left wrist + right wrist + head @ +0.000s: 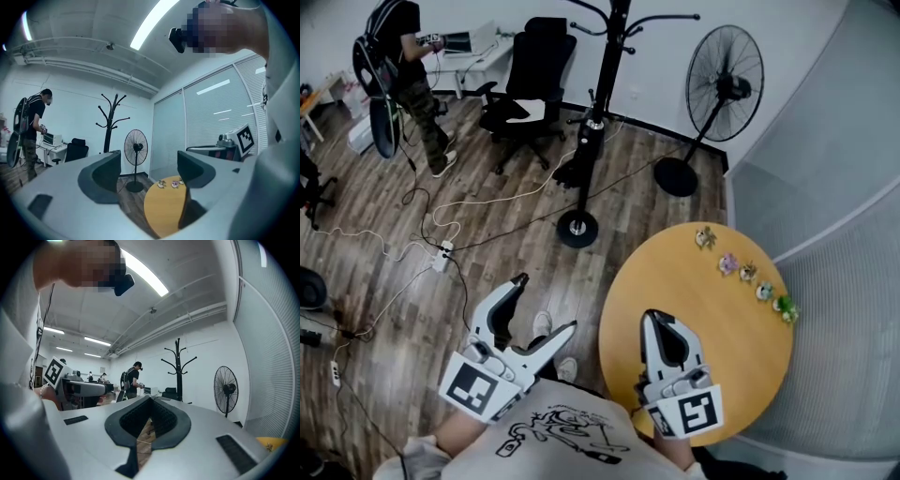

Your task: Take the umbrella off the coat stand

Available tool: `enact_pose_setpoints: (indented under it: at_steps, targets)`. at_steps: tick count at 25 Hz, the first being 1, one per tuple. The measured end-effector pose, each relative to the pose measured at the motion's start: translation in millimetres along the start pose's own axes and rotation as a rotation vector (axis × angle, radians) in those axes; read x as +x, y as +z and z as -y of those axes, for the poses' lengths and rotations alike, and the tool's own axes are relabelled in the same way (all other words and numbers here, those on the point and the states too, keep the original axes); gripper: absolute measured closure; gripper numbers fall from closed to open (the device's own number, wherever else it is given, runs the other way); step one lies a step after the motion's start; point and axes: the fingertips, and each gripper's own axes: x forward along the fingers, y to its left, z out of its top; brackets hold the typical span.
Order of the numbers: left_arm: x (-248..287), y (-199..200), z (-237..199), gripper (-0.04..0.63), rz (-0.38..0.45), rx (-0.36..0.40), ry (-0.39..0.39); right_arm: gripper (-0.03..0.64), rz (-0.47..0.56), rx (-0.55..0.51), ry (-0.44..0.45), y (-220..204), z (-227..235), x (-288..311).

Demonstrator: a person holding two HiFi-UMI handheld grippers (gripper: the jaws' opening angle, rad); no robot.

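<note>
Left tool (546, 302) released, jaws spread wide, nothing between them; it hangs over the wood floor (384, 216) just left of the round surface (694, 281). Right tool (661, 321) clenched, jaw tips together, nothing in them; it sits above the near left part of the surface. Both point level toward the far side of the room. The surface is a yellow-brown wooden top with a row of small figurines (745, 270) along its far right rim. Past it stands the black coat stand (605, 112) on a round base, far from both tools, arms spread at the top. A slim dark bundle low against its pole looks like the folded umbrella (581, 150), though that is hard to confirm at this size. Black floor fan (724, 82) right of the stand, black office chair (530, 75) left of it. Another person (412, 66) stands far left by a desk. Cables and a power strip (442, 255) lie on the floor.
</note>
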Motion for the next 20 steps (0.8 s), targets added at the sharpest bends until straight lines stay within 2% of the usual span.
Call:
enact_pose_setpoints:
  at_steps: [4, 9, 20]
  targets:
    - [8, -2, -3, 0.218, -0.006, -0.01, -0.003, 0.603, -0.002, 0.001, 0.003, -2, 8, 9]
    - [18, -1, -20, 0.218, 0.013, 0.019, 0.009, 0.603, -0.001, -0.004, 0.015, -6, 10, 27]
    - [43, 6, -59, 0.218, 0.022, -0.001, -0.006, 0.603, -0.004, -0.024, 0.02, 2, 18, 75]
